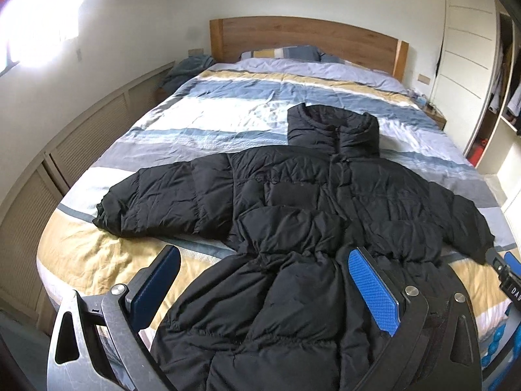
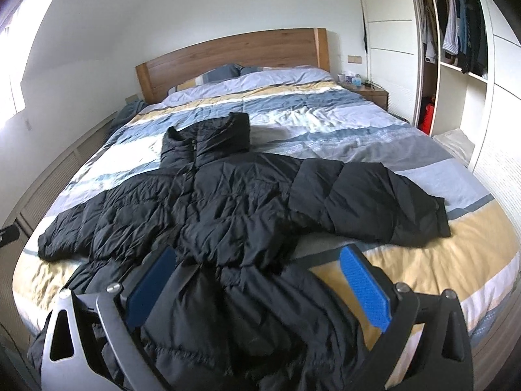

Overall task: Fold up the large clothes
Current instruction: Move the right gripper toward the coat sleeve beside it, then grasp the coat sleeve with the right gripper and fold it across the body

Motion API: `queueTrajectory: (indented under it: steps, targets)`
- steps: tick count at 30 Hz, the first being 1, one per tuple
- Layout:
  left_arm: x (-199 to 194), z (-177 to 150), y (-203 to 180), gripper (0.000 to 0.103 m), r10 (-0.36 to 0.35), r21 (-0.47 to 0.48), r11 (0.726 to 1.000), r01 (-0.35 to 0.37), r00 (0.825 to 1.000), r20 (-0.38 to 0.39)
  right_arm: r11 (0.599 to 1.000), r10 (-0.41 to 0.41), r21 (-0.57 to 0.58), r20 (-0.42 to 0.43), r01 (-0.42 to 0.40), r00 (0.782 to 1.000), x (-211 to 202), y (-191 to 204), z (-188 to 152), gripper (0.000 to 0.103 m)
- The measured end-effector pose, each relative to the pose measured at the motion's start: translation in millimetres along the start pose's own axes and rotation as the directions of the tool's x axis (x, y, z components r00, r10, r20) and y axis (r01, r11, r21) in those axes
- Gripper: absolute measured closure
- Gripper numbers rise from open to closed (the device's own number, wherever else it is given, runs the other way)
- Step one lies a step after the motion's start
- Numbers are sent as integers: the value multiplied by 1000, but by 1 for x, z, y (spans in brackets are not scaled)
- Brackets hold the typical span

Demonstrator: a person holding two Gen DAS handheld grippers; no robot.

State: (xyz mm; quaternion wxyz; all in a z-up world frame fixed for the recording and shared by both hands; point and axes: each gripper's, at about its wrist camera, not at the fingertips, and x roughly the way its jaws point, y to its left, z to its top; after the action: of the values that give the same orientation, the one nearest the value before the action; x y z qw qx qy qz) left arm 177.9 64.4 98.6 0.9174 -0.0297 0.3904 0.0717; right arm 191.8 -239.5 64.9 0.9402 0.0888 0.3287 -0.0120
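A large black puffer jacket (image 1: pixel 293 195) lies spread front up on the striped bed cover (image 1: pixel 202 110), collar toward the headboard and both sleeves stretched sideways. My left gripper (image 1: pixel 263 277) hovers open over the jacket's lower left part, and its blue pads (image 1: pixel 371 290) hold nothing. In the right wrist view the same jacket (image 2: pixel 234 195) fills the middle, with my right gripper (image 2: pixel 259 280) open over the lower right hem and nothing between its pads (image 2: pixel 364 286). The right gripper (image 1: pixel 508 270) also shows at the left wrist view's right edge, beside the sleeve cuff.
A wooden headboard (image 1: pixel 306 39) and pillows (image 1: pixel 280 52) are at the bed's far end. A louvred cover (image 1: pixel 81 137) runs along the left wall under a bright window. On the right are a nightstand (image 2: pixel 368 91) and an open wardrobe (image 2: pixel 456 32) with hanging clothes.
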Motion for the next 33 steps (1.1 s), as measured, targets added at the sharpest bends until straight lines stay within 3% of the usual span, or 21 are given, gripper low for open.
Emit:
queueTrajectory:
  steps: [11, 18, 21, 25, 29, 33]
  targets:
    - [42, 5, -9, 2, 28, 3, 1000, -28, 997, -69, 985, -44, 162, -67, 55, 997, 75, -66, 9, 1]
    - [59, 3, -15, 2, 51, 13, 999, -50, 993, -104, 921, 16, 389, -91, 21, 996, 123, -156, -8, 1]
    - [66, 3, -13, 2, 62, 10, 998, -62, 991, -116, 865, 38, 502, -105, 20, 994, 140, -198, -26, 1]
    - [72, 2, -10, 2, 81, 10, 997, -81, 989, -127, 750, 93, 661, -77, -19, 993, 156, -251, -51, 1]
    - [75, 2, -9, 2, 93, 13, 996, -92, 987, -134, 587, 163, 795, 68, -152, 984, 168, -297, -67, 1]
    - [77, 2, -10, 2, 98, 24, 995, -96, 986, -136, 493, 161, 836, 185, -241, 970, 174, -323, -65, 2]
